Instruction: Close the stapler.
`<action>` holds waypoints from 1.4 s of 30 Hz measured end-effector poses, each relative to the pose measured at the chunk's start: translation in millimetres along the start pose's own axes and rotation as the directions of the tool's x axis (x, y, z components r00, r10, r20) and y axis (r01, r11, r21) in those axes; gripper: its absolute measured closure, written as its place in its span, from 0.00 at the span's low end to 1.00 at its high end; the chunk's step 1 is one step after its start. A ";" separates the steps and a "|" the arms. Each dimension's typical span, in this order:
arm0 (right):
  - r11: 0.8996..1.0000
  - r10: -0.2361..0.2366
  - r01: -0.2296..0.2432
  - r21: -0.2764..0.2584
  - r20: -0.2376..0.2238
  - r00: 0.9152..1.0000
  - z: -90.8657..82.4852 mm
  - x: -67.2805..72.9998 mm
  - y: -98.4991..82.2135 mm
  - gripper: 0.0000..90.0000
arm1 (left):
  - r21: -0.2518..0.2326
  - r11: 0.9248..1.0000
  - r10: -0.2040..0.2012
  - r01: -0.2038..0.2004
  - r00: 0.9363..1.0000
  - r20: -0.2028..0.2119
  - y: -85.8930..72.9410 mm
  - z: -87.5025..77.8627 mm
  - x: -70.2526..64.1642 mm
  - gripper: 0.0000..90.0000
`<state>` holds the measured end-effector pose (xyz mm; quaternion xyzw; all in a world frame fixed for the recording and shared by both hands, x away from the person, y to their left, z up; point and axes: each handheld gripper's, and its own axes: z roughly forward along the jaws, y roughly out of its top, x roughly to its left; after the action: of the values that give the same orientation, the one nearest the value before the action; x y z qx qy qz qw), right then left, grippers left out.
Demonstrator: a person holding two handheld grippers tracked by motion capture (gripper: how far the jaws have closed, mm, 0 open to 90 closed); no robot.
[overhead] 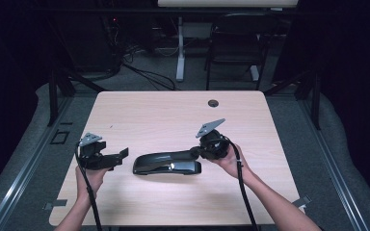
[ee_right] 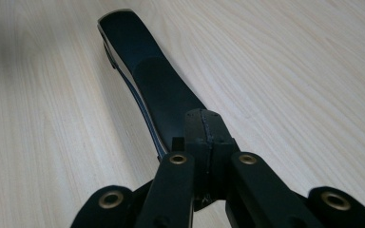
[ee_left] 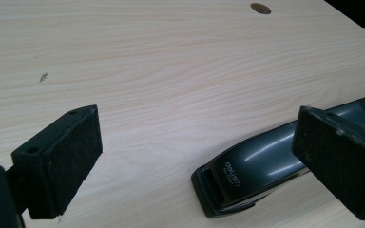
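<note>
Stapler (overhead: 167, 164) near the table's (overhead: 173, 110) front edge

Right gripper (overhead: 194, 154), jaws pressed together, rests on its raised end and could slip off sideways; left gripper (overhead: 123, 154) spread, holding nothing.

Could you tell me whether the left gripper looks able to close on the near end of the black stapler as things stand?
Probably yes. The left gripper is open, and the stapler's near end lies just ahead on the bare table, with nothing between. The right gripper, shut, sits at the stapler's far end, away from that approach.

Right tool (ee_right: 208, 130) pressed shut, over black stapler (ee_right: 147, 71), wooden table (ee_right: 290, 71)
</note>
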<state>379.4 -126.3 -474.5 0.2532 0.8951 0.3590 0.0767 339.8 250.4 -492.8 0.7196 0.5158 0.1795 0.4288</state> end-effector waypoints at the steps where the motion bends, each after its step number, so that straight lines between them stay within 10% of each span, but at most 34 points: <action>1: 1.000 -0.006 0.007 0.010 -0.002 1.000 0.2 -0.8 0.0 1.00 | 0.000 1.000 0.000 0.000 1.000 0.000 0.0 0.0 -0.1 0.03; 42: 0.995 -0.013 0.012 0.098 0.008 1.000 17.0 -3.3 -10.1 1.00 | 0.004 1.000 0.015 -0.014 1.000 -0.002 0.2 0.7 -2.2 0.03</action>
<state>383.6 -123.9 -494.0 0.2526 0.9128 0.3131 0.0702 339.5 248.1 -492.6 0.7240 0.5114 0.1824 0.4256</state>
